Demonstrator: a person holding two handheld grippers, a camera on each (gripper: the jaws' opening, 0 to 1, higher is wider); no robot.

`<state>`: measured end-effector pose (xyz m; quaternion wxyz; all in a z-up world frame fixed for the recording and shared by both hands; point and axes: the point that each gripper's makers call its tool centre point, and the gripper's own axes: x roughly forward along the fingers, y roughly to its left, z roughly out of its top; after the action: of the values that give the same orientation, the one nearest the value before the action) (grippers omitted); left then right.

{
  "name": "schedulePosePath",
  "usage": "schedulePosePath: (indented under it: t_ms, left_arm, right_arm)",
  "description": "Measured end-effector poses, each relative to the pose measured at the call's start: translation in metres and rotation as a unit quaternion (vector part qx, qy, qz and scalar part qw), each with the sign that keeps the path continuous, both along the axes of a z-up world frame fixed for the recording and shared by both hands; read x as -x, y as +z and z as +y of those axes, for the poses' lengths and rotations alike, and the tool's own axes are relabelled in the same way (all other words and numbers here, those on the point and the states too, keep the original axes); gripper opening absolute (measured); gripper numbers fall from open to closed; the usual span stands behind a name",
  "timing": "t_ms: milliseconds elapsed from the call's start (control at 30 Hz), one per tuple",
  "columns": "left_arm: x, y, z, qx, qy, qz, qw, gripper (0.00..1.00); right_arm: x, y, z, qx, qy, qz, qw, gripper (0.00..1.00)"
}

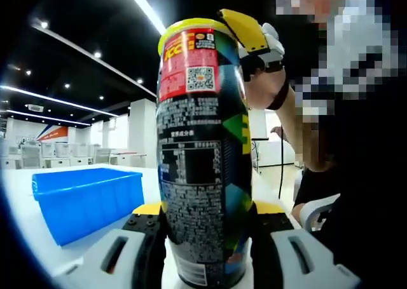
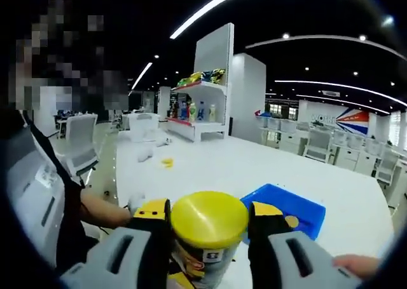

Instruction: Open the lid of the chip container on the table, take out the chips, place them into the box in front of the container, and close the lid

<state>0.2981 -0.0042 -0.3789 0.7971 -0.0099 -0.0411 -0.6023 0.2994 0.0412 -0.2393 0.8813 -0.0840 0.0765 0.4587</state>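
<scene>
On the white table (image 2: 210, 168), my left gripper (image 1: 205, 228) clamps the light, slick, crushable chip container (image 1: 200, 155) low while my right gripper (image 2: 210, 228) pinches its yellow lid (image 2: 208, 219), gently I'd judge.

- A big white table (image 2: 267, 168), flat and smooth, seen in both views.
- On the table, a tall chip can (image 1: 200, 162) standing upright, with a yellow lid (image 2: 208, 219) on top.
- Just beside the can, a blue box (image 1: 86, 200), low and open at the top, sitting flat on the table.
- Farther back on the table in the right gripper view, a small yellow thing (image 2: 167, 162), too small to tell what.
- Near it, some white things (image 2: 147, 150), blurry, well apart from the can and the box.
</scene>
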Motion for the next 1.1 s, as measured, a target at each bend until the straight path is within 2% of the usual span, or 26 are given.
schedulePosePath:
  t_ms: [133, 500, 633, 733, 933, 1100]
  left_arm:
    - [0.0, 0.0, 0.0, 0.0, 0.0, 0.0, 1.0, 0.53]
    - [0.0, 0.0, 0.0, 0.0, 0.0, 0.0, 1.0, 0.53]
    - [0.0, -0.001, 0.0, 0.0, 0.0, 0.0, 1.0, 0.53]
    - [0.0, -0.001, 0.0, 0.0, 0.0, 0.0, 1.0, 0.53]
    - [0.0, -0.001, 0.0, -0.001, 0.0, -0.001, 1.0, 0.53]
    - [0.0, -0.001, 0.0, -0.001, 0.0, -0.001, 1.0, 0.53]
  right_arm:
    - [0.001, 0.0, 0.0, 0.006, 0.001, -0.011, 0.9999, 0.46]
    - [0.001, -0.002, -0.001, 0.011, 0.004, -0.017, 0.9998, 0.47]
    - [0.002, -0.005, -0.001, 0.031, 0.014, -0.048, 0.9983, 0.47]
    - [0.003, -0.006, -0.002, 0.036, 0.016, -0.056, 0.9976, 0.47]
    - [0.003, -0.014, -0.005, 0.057, 0.027, -0.059, 0.9963, 0.48]
    - [0.008, -0.013, -0.015, 0.058, 0.046, -0.057, 0.9956, 0.54]
